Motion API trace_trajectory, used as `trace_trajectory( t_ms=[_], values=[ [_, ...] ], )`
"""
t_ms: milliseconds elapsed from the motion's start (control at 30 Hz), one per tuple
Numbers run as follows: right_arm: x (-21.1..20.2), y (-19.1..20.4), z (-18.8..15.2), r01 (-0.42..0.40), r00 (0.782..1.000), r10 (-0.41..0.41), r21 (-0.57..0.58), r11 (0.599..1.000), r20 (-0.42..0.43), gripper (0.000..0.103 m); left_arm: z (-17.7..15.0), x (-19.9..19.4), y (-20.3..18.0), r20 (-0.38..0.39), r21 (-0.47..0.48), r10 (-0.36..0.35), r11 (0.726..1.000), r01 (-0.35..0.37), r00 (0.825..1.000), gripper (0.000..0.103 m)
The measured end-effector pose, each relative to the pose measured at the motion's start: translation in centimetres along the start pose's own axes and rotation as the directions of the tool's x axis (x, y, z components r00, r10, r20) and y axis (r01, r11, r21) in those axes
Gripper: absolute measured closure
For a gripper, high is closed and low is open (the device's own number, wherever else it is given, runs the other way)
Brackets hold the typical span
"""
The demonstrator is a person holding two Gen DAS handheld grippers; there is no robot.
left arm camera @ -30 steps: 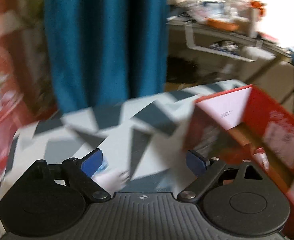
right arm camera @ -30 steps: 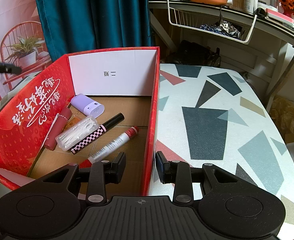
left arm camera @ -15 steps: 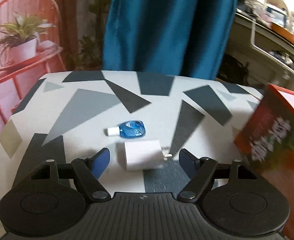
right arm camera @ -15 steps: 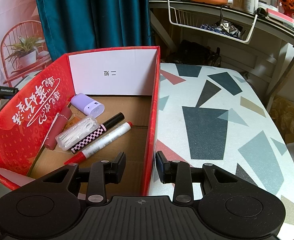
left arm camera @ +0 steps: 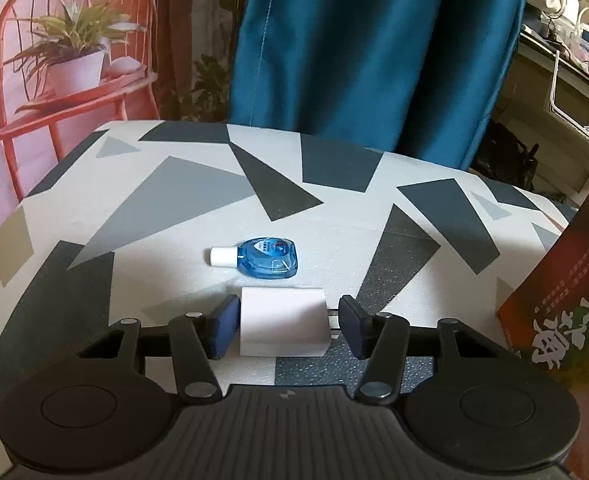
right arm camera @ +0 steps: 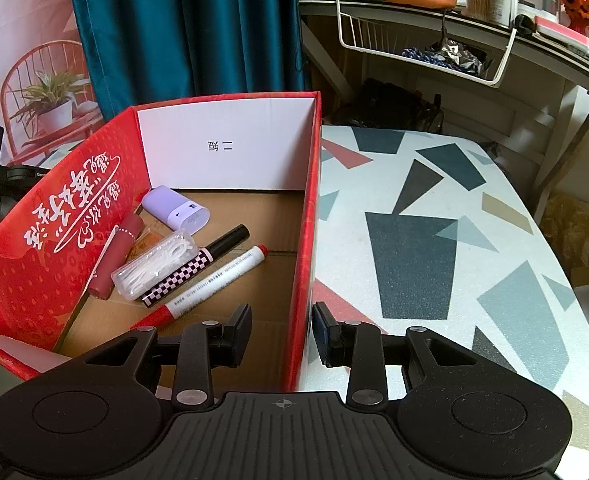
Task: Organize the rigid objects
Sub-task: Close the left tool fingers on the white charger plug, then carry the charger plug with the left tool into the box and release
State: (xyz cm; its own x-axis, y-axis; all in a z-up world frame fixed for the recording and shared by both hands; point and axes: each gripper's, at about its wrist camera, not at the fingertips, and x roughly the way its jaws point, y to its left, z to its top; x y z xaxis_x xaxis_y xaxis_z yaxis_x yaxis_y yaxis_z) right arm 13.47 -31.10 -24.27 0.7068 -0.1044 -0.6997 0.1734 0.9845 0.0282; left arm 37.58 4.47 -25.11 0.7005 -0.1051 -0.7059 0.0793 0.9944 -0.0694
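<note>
A: Where is the left gripper (left arm camera: 288,326)?

B: Low over the patterned counter (left arm camera: 182,184), jaws spread wide with a white charger block (left arm camera: 283,322) between them — a gap shows on each side, so nothing is gripped. Its metal prongs point toward the right jaw.

A: And ahead of the jaws?

B: A small blue bottle (left arm camera: 268,264) with a white cap lies on its side just beyond the block. Its label is too small to read.

A: The right gripper (right arm camera: 282,334)?

B: Parted a little, astride the right wall of the red box (right arm camera: 310,216), clear of it, I think. White brush-style Chinese lettering runs along the box's left inner wall; small printed characters mark the white end panel. Inside, ahead of the left jaw, lie a white marker (right arm camera: 214,280) with fine print, a checkered pen (right arm camera: 196,266), a clear case (right arm camera: 154,266) and a lilac case (right arm camera: 174,210).
</note>
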Motion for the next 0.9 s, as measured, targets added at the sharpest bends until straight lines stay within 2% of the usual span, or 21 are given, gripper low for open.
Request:
trace_trajectory(
  t_ms=[33, 133, 467, 700, 900],
  values=[
    [0.0, 0.0, 0.0, 0.0, 1.0, 0.0, 0.0, 1.0, 0.0, 0.071, -0.1, -0.1, 0.0, 0.008, 0.003, 0.004, 1.0, -0.004, 1.0, 0.053],
    [0.0, 0.0, 0.0, 0.0, 1.0, 0.0, 0.0, 1.0, 0.0, 0.071, -0.4, -0.4, -0.1, 0.015, 0.007, -0.005, 1.0, 0.005, 1.0, 0.053],
    [0.0, 0.0, 0.0, 0.0, 1.0, 0.0, 0.0, 1.0, 0.001, 0.071, -2.6, -3.6, -2.2, 0.014, 0.115, -0.143, 0.983, 0.141, 0.99, 0.053],
    [0.0, 0.0, 0.0, 0.0, 1.0, 0.0, 0.0, 1.0, 0.001, 0.071, -3.4, -5.5, -3.5, -0.017, 0.148, -0.215, 0.965, 0.216, 0.976, 0.053],
    [-0.1, 0.0, 0.0, -0.001, 1.0, 0.001, 0.004, 1.0, 0.003, 0.071, -3.8, -8.6, -4.0, 0.011, 0.143, -0.231, 0.963, 0.227, 0.973, 0.053]
  ],
)
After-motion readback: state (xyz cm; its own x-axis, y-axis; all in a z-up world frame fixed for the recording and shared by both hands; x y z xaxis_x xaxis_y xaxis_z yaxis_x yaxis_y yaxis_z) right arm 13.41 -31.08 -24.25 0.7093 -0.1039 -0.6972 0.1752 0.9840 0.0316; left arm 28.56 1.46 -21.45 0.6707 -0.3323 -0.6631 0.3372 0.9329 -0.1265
